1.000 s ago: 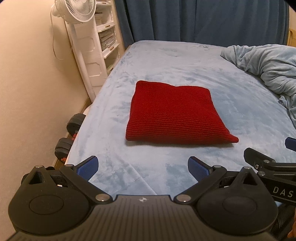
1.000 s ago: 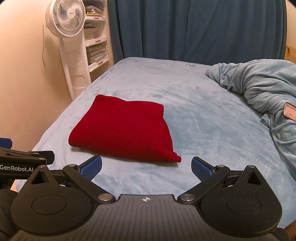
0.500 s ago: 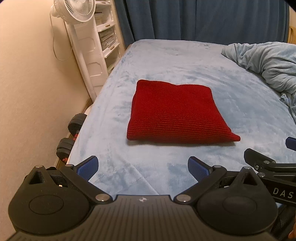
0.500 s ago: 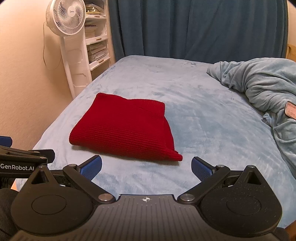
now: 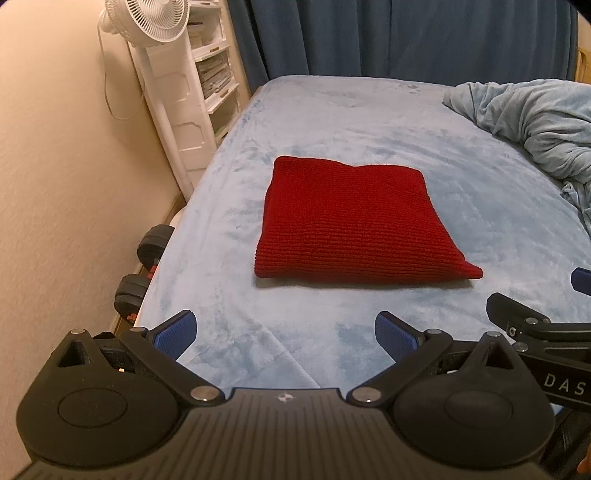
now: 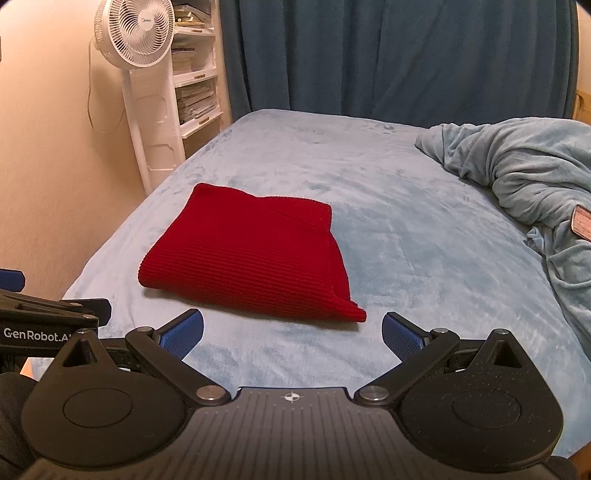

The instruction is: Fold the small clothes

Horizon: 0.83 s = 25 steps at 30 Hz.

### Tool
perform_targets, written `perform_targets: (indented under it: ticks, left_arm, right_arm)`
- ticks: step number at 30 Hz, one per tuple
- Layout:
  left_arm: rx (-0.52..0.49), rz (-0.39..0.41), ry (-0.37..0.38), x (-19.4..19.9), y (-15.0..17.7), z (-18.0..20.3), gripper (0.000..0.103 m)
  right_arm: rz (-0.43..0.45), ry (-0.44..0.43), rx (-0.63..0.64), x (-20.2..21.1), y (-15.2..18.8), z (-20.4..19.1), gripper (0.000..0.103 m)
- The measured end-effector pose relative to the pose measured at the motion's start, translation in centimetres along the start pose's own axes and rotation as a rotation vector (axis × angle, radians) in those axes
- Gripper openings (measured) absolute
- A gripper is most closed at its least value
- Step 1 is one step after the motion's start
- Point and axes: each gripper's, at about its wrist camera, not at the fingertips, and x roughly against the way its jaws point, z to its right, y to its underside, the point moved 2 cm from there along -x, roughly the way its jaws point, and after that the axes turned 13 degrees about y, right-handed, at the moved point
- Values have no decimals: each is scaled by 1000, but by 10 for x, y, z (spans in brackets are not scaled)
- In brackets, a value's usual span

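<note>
A red knitted garment lies folded into a flat rectangle on the light blue bed; it also shows in the right wrist view. My left gripper is open and empty, held back from the garment's near edge. My right gripper is open and empty, also short of the garment's near edge. Each gripper shows at the edge of the other's view. Neither touches the cloth.
A crumpled light blue blanket is heaped at the right of the bed. A white fan and shelves stand at the left. Black dumbbells lie on the floor beside the bed. Dark blue curtains hang behind.
Both grippers have drifted slightly; the views have tilted down a little. The garment has not moved and both grippers stay open.
</note>
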Motion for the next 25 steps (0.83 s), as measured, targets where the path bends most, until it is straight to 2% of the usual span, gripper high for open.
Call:
perform_targets:
  ticks: [19, 25]
  left_arm:
    - [-5, -13, -6, -3, 3, -1, 103]
    - [-31, -1, -30, -1, 4, 0, 103]
  right_arm:
    - [-1, -11, 8, -2, 1, 0, 102]
    - [-5, -16, 7, -2, 2, 1, 102]
